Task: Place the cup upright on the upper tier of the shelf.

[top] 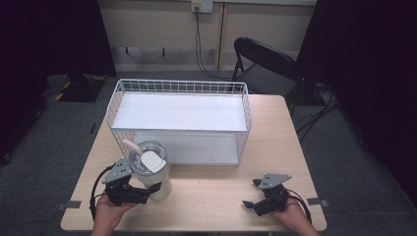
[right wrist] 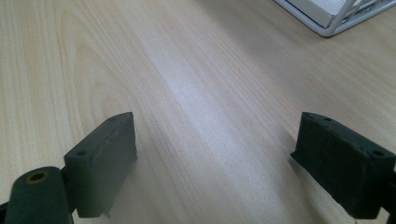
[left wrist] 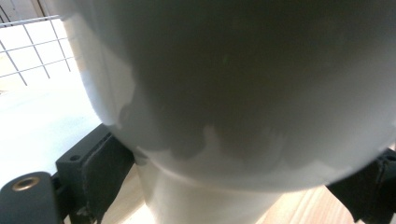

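Cream tumbler (top: 153, 173) upright, straw (top: 132, 146) leaning far-left.

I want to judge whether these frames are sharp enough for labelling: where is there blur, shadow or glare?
High view: evenly lit table, dark surroundings, the white wire basket rather bright. Left gripper view: the tumbler sits so close that it is soft and mostly in its own shadow, with the background at left washed out. Right gripper view: a pale sheen runs across the wood between the sharp jaws.

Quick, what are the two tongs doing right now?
Left tongs: closed around the white tumbler, one jaw on each side of it.
Right tongs: open, holding nothing, low over the wooden table.
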A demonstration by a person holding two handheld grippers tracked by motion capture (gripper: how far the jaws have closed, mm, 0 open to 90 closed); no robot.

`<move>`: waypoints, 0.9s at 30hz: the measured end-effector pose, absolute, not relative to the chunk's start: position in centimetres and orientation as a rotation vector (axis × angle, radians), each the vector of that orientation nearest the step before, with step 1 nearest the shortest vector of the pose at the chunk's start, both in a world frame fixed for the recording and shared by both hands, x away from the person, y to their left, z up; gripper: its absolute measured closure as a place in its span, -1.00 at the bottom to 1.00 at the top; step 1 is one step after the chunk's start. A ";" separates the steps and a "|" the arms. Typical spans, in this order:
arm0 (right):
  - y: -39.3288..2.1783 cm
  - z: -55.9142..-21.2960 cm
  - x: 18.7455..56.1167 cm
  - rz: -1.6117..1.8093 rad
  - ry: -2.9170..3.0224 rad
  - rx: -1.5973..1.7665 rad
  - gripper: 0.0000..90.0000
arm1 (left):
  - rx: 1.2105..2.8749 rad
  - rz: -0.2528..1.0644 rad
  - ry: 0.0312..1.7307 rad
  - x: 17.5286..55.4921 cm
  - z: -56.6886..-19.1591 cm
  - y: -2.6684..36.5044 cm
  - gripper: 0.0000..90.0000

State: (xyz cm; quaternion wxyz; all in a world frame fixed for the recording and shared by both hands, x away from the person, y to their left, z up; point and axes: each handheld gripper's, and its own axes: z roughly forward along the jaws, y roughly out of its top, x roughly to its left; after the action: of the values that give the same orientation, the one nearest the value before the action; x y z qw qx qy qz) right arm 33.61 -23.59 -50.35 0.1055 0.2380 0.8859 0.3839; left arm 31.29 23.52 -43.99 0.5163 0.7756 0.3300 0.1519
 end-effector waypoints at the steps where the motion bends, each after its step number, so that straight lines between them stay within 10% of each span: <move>1: -23.6 -50.4 33.6 1.131 2.611 0.701 -0.73 | 1.862 0.366 0.792 31.3 -44.0 23.5 -0.81; 27: -23.6 -50.4 33.7 1.133 2.612 0.697 -0.73 | 1.810 0.462 0.701 31.3 -44.4 23.1 -0.79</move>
State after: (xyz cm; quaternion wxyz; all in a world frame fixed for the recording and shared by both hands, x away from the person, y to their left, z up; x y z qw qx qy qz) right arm 33.72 -23.60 -50.35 0.1052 0.2363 0.8862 0.3843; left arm 31.30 23.09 -44.40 0.5421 0.7623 0.2951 0.1947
